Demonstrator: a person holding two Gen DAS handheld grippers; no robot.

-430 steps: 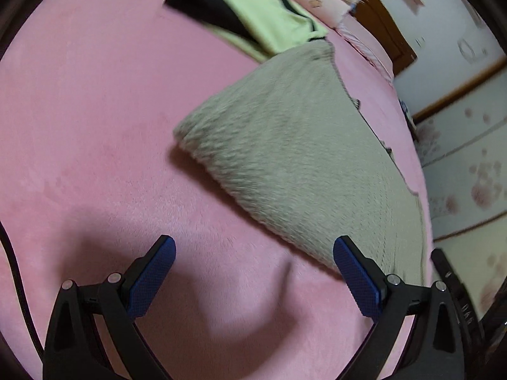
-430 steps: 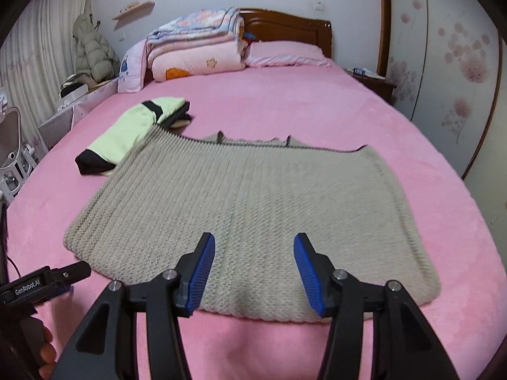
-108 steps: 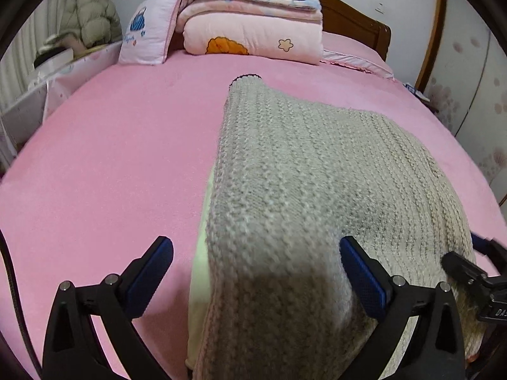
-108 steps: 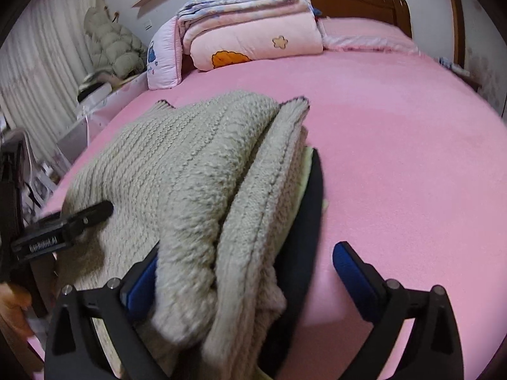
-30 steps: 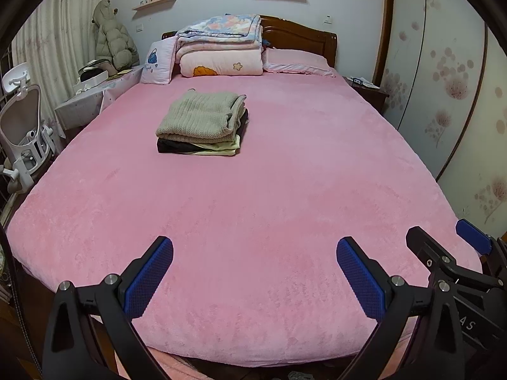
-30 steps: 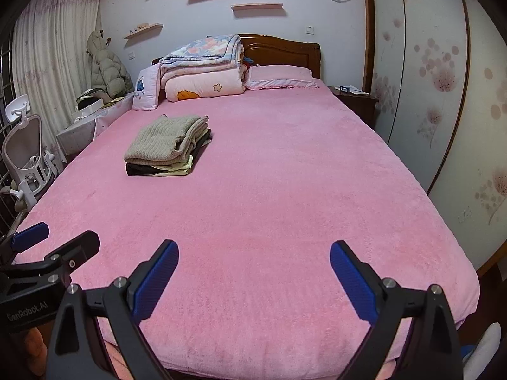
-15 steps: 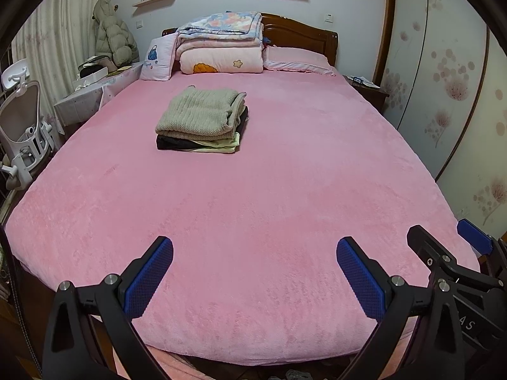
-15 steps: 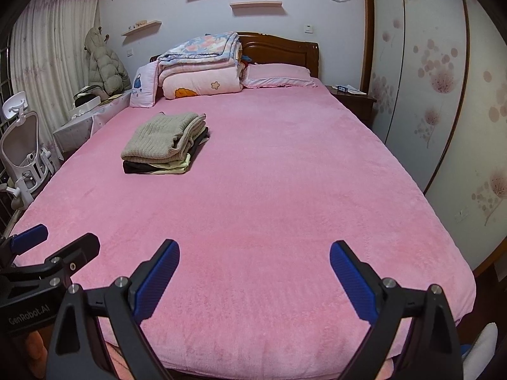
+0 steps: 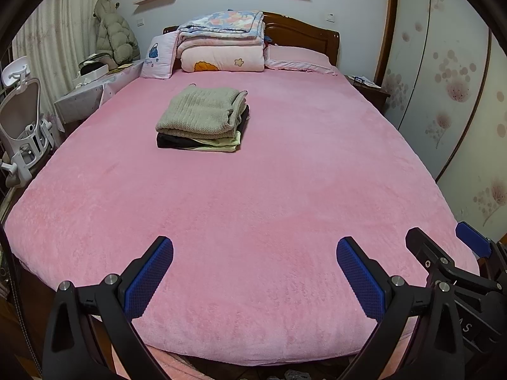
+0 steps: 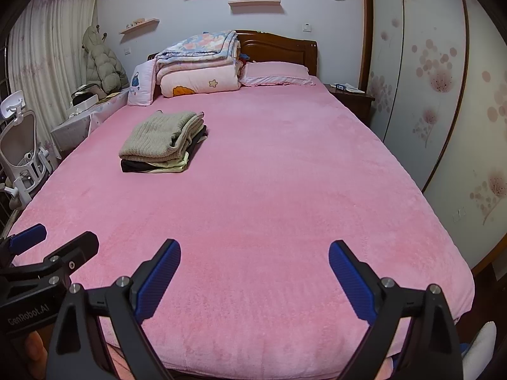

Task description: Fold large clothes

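From the left wrist view, the left hand-held gripper (image 9: 255, 274) is wide apart and holds nothing. It hangs over the near end of the pink bed (image 9: 269, 190). The pile of folded clothes (image 9: 202, 120) lies far away at about 11 o'clock, up toward the pillows. The grey knit sweater (image 9: 202, 110) sits on top, with a black piece and a pale green piece under it. The pile's long side runs left to right across this view. The other hand-held gripper pokes in at about 4 o'clock.

From the right wrist view, the right hand-held gripper (image 10: 255, 277) is also wide apart with nothing in it. Here the pile (image 10: 163, 144) lies at about 10 o'clock, further off to the side. So I think the left hand is nearer to the pile. Both are well apart from it. The folding looks done, and I see no loose clothes on the bed. A new piece would have to be brought in.
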